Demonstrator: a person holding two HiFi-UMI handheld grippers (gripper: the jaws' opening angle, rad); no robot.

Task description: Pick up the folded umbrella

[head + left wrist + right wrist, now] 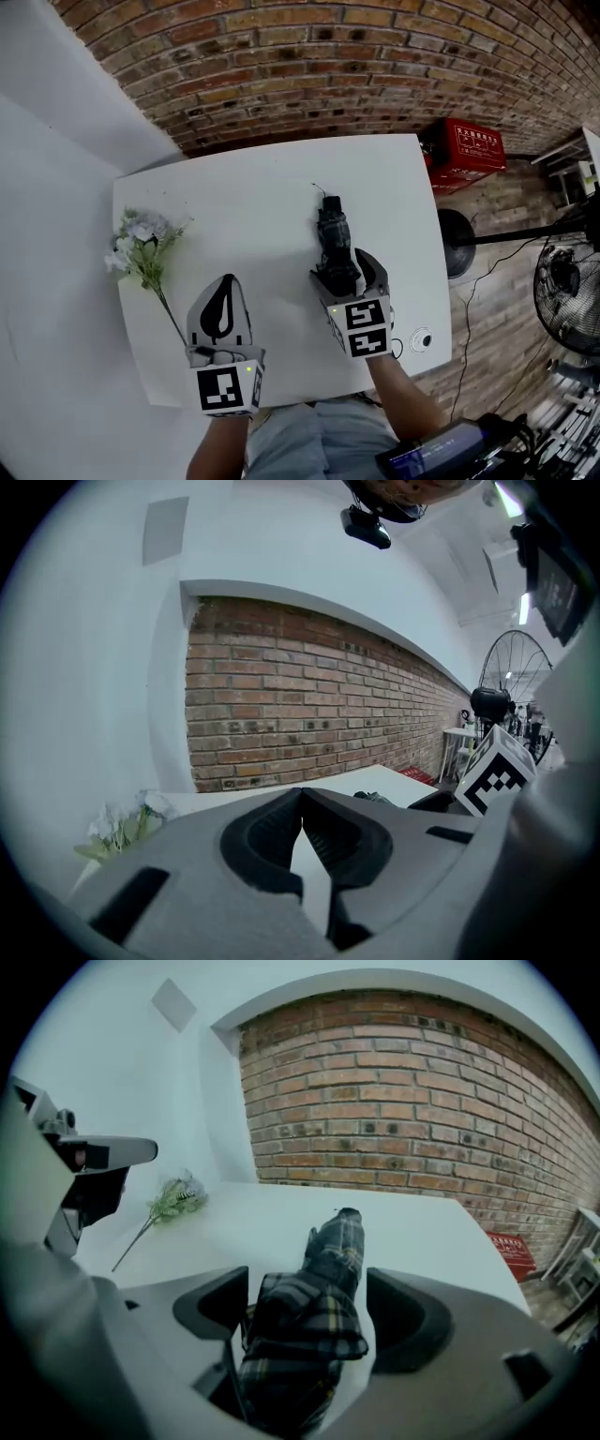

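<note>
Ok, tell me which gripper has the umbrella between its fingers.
The right gripper: its fingers stand apart either side of the plaid folded umbrella, not pressing it. On the left gripper the fingers meet at the tips, nothing between them.

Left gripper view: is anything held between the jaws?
No, the left gripper has its jaws meeting at the tips, with only the white table showing through the gap behind them.

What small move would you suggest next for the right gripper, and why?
Probably close the right gripper on the folded umbrella: it already lies on the table between the open jaws, which do not appear to press it yet.
</note>
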